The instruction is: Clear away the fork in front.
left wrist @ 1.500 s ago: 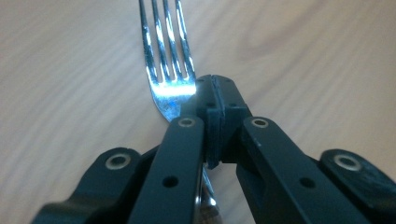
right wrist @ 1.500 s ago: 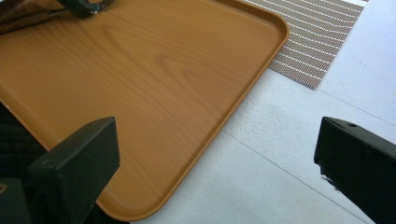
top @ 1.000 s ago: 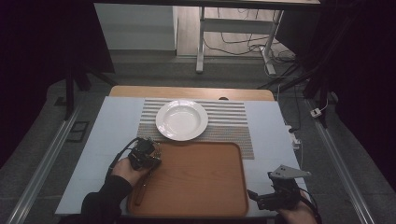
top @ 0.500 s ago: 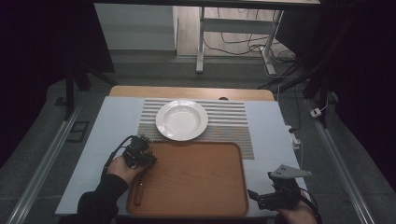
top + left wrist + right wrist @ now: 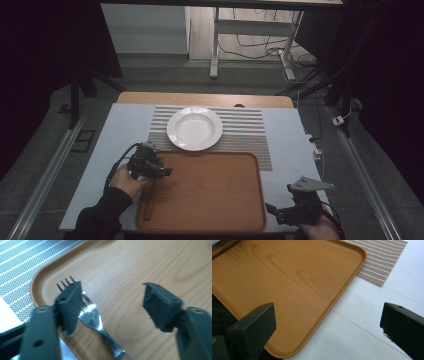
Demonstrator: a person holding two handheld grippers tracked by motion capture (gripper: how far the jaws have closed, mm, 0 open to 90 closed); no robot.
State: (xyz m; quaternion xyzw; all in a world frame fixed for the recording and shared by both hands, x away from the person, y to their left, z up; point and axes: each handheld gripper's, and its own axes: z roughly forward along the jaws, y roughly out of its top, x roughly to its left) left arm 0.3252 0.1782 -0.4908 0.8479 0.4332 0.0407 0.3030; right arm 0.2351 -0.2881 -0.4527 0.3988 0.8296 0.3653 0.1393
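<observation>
From the high view I get a dim picture: the room around the table (image 5: pixel 110 145) falls to near black, with soft grain. My left gripper view is bright, the fork (image 5: pixel 93 317) throwing white glare, the near jaws blurred. The right gripper view is evenly lit, shadows faint.

No readable text, labels, brands or numbers anywhere in views.
</observation>
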